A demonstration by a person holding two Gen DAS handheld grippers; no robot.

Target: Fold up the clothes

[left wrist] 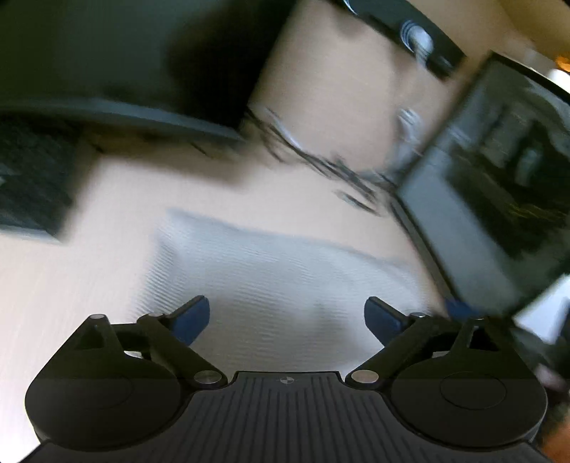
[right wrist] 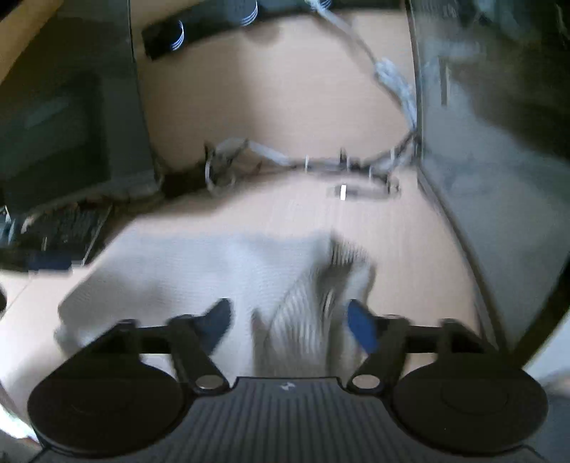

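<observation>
In the left wrist view, the left tool (left wrist: 286, 317) fills the bottom of the frame, its two blue-tipped fingers (left wrist: 192, 317) spread wide with nothing between them. Just beyond them, in the lower middle of the frame, lies the white ribbed garment (left wrist: 270, 285), flat on the pale wooden table (left wrist: 107, 199). Farther up, across the middle, a tangle of cables (left wrist: 320, 160) runs along the table (blurred, so single wires are hard to tell apart). A dark monitor (left wrist: 498, 199) stands at the right edge, tilted in the picture, and another dark screen (left wrist: 107, 64) takes the upper left. A black keyboard (left wrist: 32, 185) sits at the left edge.

In the right wrist view, the right tool (right wrist: 288, 320) is also held wide, blue fingertips (right wrist: 361, 326) apart. Between and just past them the same garment (right wrist: 199, 270) rests on the table (right wrist: 409, 242); its right part rises in a ribbed fold (right wrist: 320, 295) close to the right fingertip, though the blur hides whether the two touch. Beyond it, in the middle of the frame, the cables (right wrist: 285, 160) trail across. A keyboard (right wrist: 67, 224) and a dark monitor (right wrist: 71, 107) stand at the left, a second dark screen (right wrist: 491, 142) at the right, and a black power strip (right wrist: 199, 28) lies at the top.
</observation>
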